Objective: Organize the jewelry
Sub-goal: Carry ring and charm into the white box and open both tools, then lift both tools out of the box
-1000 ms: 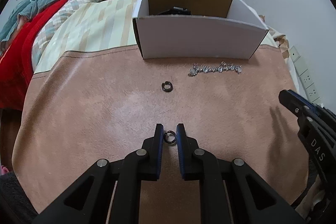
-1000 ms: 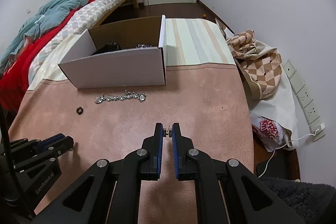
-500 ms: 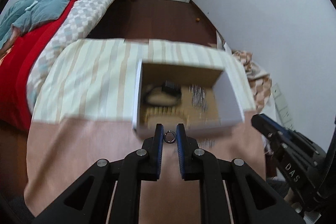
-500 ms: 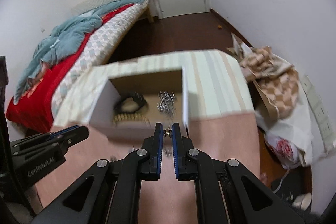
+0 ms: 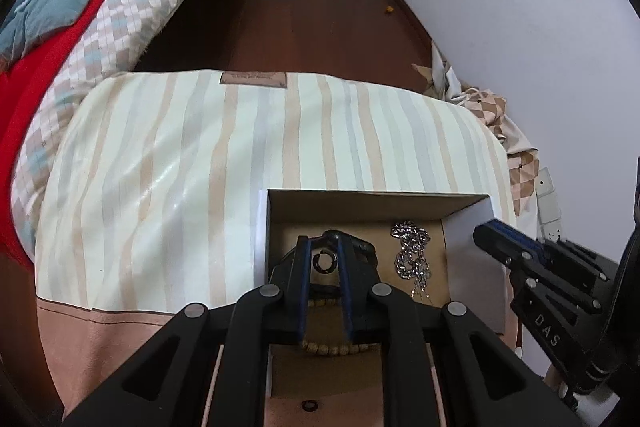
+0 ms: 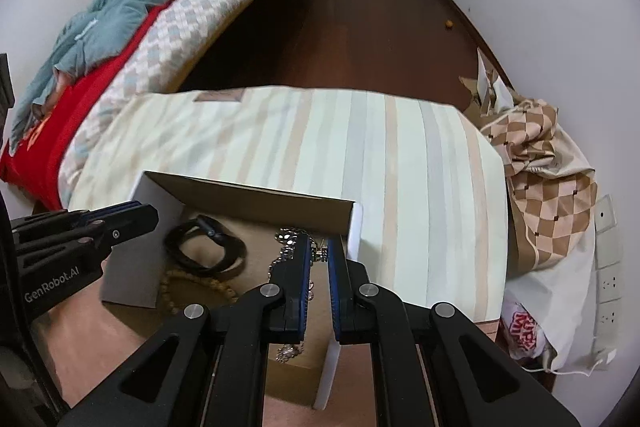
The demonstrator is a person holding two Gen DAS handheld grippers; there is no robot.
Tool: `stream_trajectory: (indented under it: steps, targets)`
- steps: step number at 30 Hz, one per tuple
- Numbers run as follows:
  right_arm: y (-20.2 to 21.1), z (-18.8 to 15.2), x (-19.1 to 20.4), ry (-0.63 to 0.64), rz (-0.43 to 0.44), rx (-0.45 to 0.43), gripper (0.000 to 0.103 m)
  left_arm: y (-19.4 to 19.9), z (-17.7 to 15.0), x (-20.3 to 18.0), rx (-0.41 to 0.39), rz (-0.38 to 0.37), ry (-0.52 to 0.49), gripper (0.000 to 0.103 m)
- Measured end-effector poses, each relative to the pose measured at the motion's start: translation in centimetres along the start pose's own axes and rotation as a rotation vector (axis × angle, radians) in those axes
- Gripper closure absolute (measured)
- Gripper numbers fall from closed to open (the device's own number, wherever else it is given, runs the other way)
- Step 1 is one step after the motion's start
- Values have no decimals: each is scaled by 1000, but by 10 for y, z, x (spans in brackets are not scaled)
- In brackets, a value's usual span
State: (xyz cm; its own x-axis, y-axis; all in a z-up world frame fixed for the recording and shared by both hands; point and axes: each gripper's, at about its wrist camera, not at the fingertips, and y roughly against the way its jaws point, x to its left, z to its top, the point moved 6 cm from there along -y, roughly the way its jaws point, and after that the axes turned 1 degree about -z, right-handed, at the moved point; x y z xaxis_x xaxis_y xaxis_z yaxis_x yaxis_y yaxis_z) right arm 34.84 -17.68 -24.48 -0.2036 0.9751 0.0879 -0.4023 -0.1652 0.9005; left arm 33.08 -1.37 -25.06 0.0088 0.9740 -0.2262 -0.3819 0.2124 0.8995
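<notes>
My left gripper (image 5: 323, 247) is shut on a small dark ring (image 5: 324, 262) and hangs over the open white cardboard box (image 5: 262, 247). My right gripper (image 6: 318, 247) is shut on a tiny gold-and-silver earring (image 6: 319, 253) over the box's right end (image 6: 354, 231). In the box lie a silver chain (image 5: 412, 255), a wooden bead bracelet (image 5: 336, 349) and a black band (image 6: 204, 247), which my left fingers partly hide in the left wrist view. A second dark ring (image 5: 309, 405) lies on the pink cloth in front of the box. Each gripper also shows in the other's view: the right gripper (image 5: 496, 233), the left gripper (image 6: 136, 217).
The box stands where the pink cloth (image 5: 120, 339) meets a striped cloth (image 5: 240, 147). A bed with red and teal bedding (image 6: 120, 27) lies at the left. A heap of checkered fabric (image 6: 548, 179) and wall sockets (image 6: 608, 267) are at the right, dark wooden floor (image 5: 304, 19) beyond.
Both grippers have moved forward from above the pink cloth to above the box, each still holding its piece. The chain that lay on the cloth has dropped out of view.
</notes>
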Motion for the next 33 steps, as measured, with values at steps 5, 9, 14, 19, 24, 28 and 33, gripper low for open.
stream_trajectory:
  steps: [5, 9, 14, 19, 24, 28, 33]
  targets:
    - [4, -2, 0, 0, 9, -7, 87, 12, 9, 3, -40, 30, 16, 74]
    - [16, -5, 4, -2, 2, -32, 75, 30, 16, 6, -91, 60, 14, 39]
    - [36, -9, 0, -34, -32, -50, 50, 57, 11, 14, -158, 125, -1, 21]
    - [50, -23, -2, -42, -96, -39, 13, 72, -12, 21, -188, 202, -26, 1]
    - [63, -47, 4, -26, -164, -26, 1, 78, -36, 22, -187, 239, -35, 0]
    - [78, -62, 9, -26, -187, -43, 1, 87, -56, 22, -188, 250, -33, 0]
    - [105, -73, 16, -30, -191, -80, 1, 106, -70, 18, -213, 269, -37, 0]
